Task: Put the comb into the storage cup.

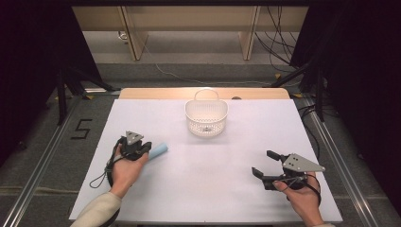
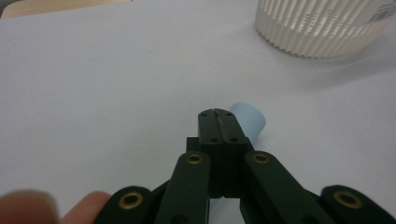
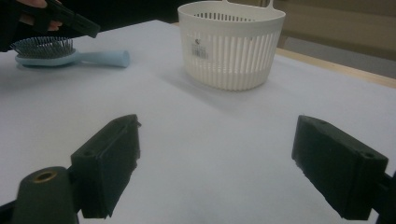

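A light-blue hairbrush [image 3: 70,57] lies on the white table, bristles up, its handle [image 1: 159,151] pointing toward the middle. My left gripper [image 1: 145,148] hovers over the brush head, and its jaws are shut with nothing between them. In the left gripper view the closed tips [image 2: 217,115] sit just above the handle's end [image 2: 251,118]. The left gripper [image 3: 86,27] hangs slightly above the bristles in the right gripper view. My right gripper [image 1: 265,163] rests at the near right, open and empty [image 3: 215,140]. A white slatted basket [image 1: 206,124] stands at the far middle.
The basket [image 3: 229,60] has a handle loop at its far rim and holds nothing large. A wooden strip [image 1: 203,93] edges the far side of the table. Dark stands and cables surround the table on the floor.
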### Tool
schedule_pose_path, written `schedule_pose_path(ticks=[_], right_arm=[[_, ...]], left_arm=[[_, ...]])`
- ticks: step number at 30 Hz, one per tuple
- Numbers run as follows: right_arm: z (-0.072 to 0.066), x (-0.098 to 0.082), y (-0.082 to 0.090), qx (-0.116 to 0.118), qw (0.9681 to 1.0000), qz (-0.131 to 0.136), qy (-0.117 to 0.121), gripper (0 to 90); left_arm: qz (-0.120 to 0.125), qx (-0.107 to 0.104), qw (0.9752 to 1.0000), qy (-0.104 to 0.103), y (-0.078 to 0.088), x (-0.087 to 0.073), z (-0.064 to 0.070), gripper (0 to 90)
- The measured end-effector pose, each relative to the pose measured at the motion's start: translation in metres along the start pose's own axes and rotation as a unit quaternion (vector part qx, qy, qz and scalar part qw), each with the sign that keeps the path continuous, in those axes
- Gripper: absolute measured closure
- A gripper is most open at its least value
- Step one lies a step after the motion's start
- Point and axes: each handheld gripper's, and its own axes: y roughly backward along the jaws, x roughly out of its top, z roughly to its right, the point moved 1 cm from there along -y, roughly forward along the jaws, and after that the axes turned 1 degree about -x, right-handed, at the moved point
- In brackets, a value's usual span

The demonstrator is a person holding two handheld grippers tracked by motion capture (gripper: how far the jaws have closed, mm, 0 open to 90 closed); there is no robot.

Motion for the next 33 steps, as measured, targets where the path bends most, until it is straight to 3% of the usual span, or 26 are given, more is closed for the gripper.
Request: schedule_pose_path(ticks=[7,13,33], right_arm=[[-0.001,0.000,-0.001,0.003,1.0000,-0.001,0.003,15.8],[0.000,0.000,-0.001,0.001,1.0000,-0.004,0.003,15.7],[-0.001,-0.001,-0.002,0.003,1.0000,-0.003,-0.002,15.7]], left_arm=[[-0.037,0.026,0.9990,0.001,-0.025,0.009,0.004,90.0],[-0.057,0.040,0.9975,0.008,-0.039,0.006,0.004,90.0],[-0.080,0.049,0.9953,0.021,-0.050,0.004,0.000,90.0]])
